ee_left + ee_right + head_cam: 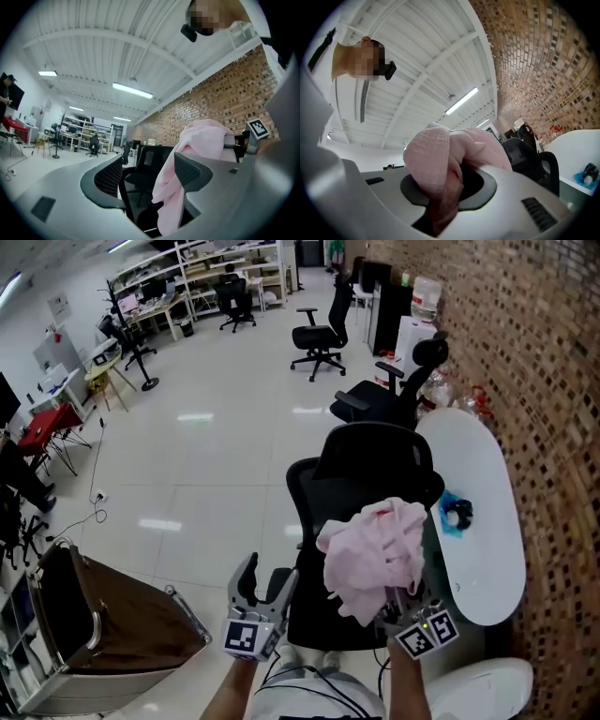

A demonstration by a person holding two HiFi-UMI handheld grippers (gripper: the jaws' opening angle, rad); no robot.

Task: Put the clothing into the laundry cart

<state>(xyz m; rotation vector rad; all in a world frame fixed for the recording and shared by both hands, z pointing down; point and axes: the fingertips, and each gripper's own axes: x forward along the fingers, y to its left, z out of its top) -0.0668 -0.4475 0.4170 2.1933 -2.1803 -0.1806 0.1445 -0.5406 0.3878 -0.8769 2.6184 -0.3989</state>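
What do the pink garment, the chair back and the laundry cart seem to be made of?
Pink garment: soft matte fabric, apparently waffle-knit; a fine grid texture shows close up.
Chair back: black, matte, possibly mesh or plastic.
Laundry cart: brown liner, likely fabric or vinyl, on a shiny metal frame.

We've got the white table [492, 559] just right of the right gripper's [399, 599] fingers, with a blue thing [456, 515] lying on it a little beyond them. On the floor [216, 465], a black chair [370, 474] stands just ahead of both pairs of fingers. The cart [103, 624] sits left of the left gripper's [264, 576] fingers.
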